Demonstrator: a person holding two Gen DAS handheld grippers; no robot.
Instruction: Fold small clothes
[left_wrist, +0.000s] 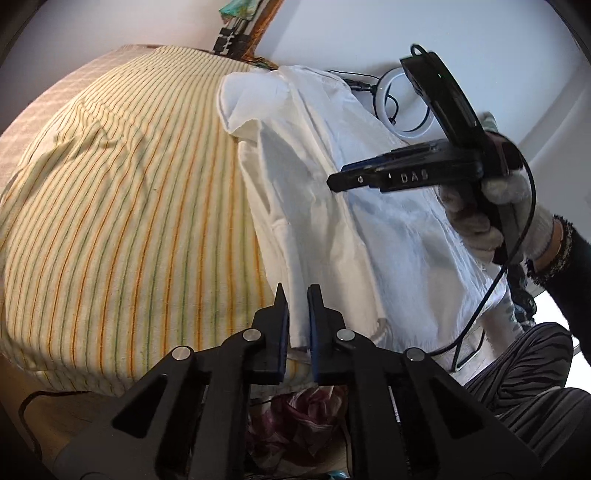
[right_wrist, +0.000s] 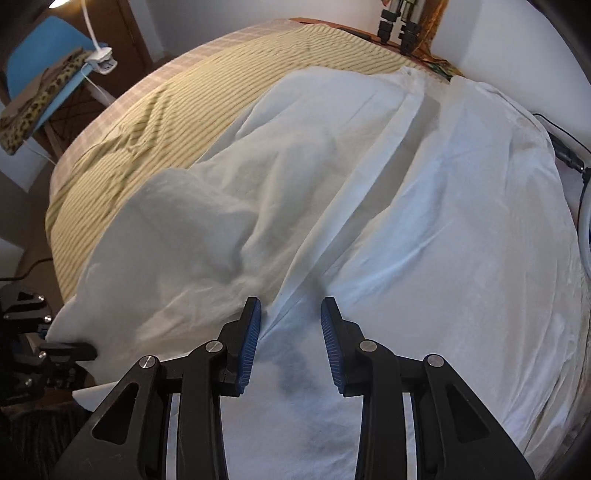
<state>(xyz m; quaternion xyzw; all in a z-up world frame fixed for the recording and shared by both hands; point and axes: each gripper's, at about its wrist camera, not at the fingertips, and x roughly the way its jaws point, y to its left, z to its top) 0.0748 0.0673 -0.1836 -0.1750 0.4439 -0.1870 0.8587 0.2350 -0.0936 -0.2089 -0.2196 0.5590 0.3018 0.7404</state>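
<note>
In the left wrist view, the left gripper (left_wrist: 294, 295) fills the near edge, its jaws nearly together and pinching the near hem of the white garment (left_wrist: 332, 206), which runs up between the blue pads. The gripper tilts down toward the striped sheet (left_wrist: 129, 192), and the garment lies along the sheet's right side. Beyond the garment's middle hangs the right gripper (left_wrist: 338, 182), seen side-on, held in a gloved hand (left_wrist: 484, 210) with a dark sleeve (left_wrist: 576, 266) at the wrist; a black cable (left_wrist: 491, 280) trails from it across the cloth. A white ring light (left_wrist: 406, 99) lies past the garment's far edge, and a crumpled reddish cloth (left_wrist: 295, 417) sits under the left gripper.

In the right wrist view, the right gripper (right_wrist: 290, 332) points steeply down over the white garment (right_wrist: 424, 221), its jaws part open with nothing between the pads, only cloth below. The garment's long placket fold runs away from the gap. At the garment's left corner the left gripper (right_wrist: 74, 350) clamps the cloth. Only here, left of the striped sheet (right_wrist: 147, 122), do a blue chair (right_wrist: 48, 48) with a leopard-print cloth (right_wrist: 33, 110) and a clip lamp (right_wrist: 101, 55) show.
</note>
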